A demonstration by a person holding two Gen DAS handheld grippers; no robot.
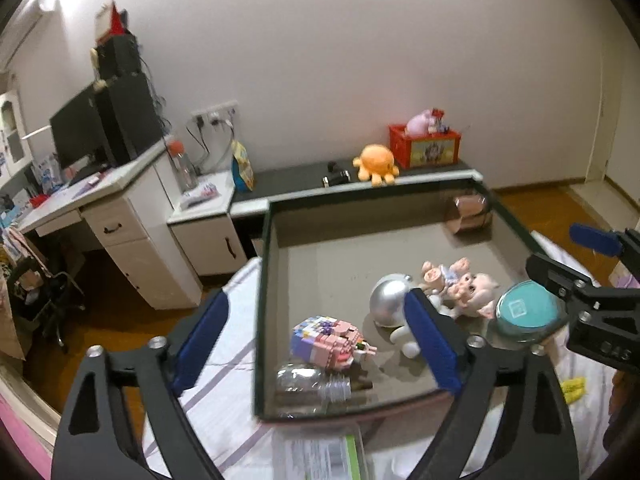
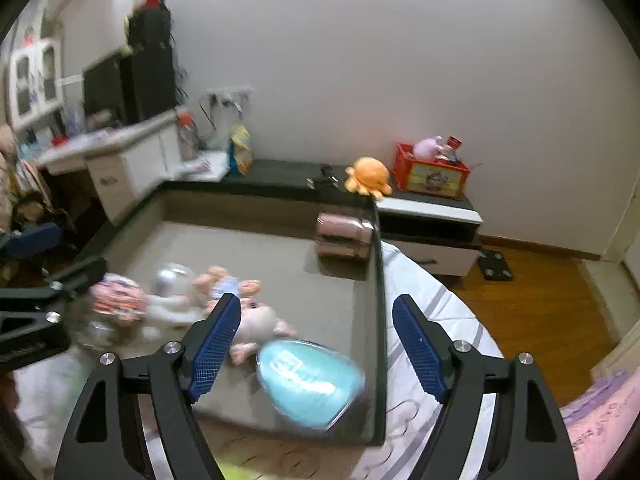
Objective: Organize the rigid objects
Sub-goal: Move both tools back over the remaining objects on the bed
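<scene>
A dark-rimmed tray (image 1: 265, 280) lies on a bed. In it are a pink and purple block toy (image 1: 328, 340), a clear plastic bottle (image 1: 312, 384), a silver-headed white figure (image 1: 390, 304), a pig doll (image 1: 460, 288) and a pink canister (image 1: 470, 212) in the far corner. My left gripper (image 1: 316, 300) stands wide open over the tray's near left side, its pads touching nothing. My right gripper (image 2: 316, 302) is open above the near right corner. A blurred teal round jar (image 2: 310, 384) sits below and between its fingers, clear of both pads. The same jar (image 1: 526, 312) shows beside the right gripper (image 1: 552, 246).
A low dark bench (image 1: 296, 180) behind the tray carries an orange octopus plush (image 1: 376, 164) and a red crate (image 1: 424, 148). A white desk (image 1: 112, 216) with a monitor stands left. Striped bedsheet (image 2: 432, 300) surrounds the tray; wooden floor (image 2: 532, 312) lies right. A green-edged packet (image 1: 328, 456) lies at the near edge.
</scene>
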